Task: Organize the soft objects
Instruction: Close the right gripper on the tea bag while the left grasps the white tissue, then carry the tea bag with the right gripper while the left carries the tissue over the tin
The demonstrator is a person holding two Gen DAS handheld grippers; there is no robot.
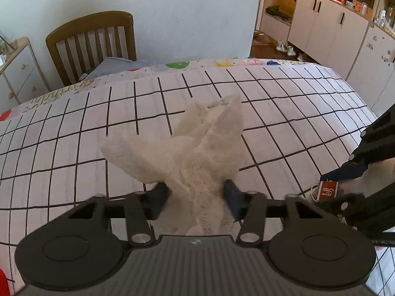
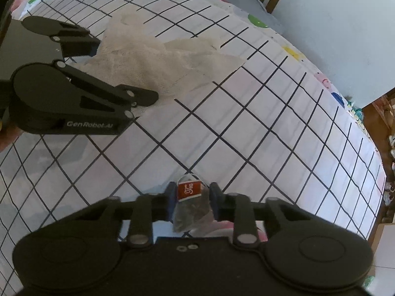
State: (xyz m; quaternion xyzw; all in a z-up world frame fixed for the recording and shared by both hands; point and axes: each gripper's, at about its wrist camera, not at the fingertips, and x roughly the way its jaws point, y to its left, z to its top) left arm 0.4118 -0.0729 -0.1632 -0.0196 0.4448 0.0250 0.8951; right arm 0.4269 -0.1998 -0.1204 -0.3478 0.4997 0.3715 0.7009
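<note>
While the grid-pattern tablecloth (image 1: 284, 103) fills the frame, the gauze cloth (image 1: 197, 143) lies bunched at centre, its near end pinched in the left gripper (image 1: 196, 194). At lower centre of the right wrist view, the right gripper (image 2: 192, 197) clamps a tea bag (image 2: 190, 212) with red tag (image 2: 188, 190); keep both grips firm and move slowly so neither soft item slips
</note>
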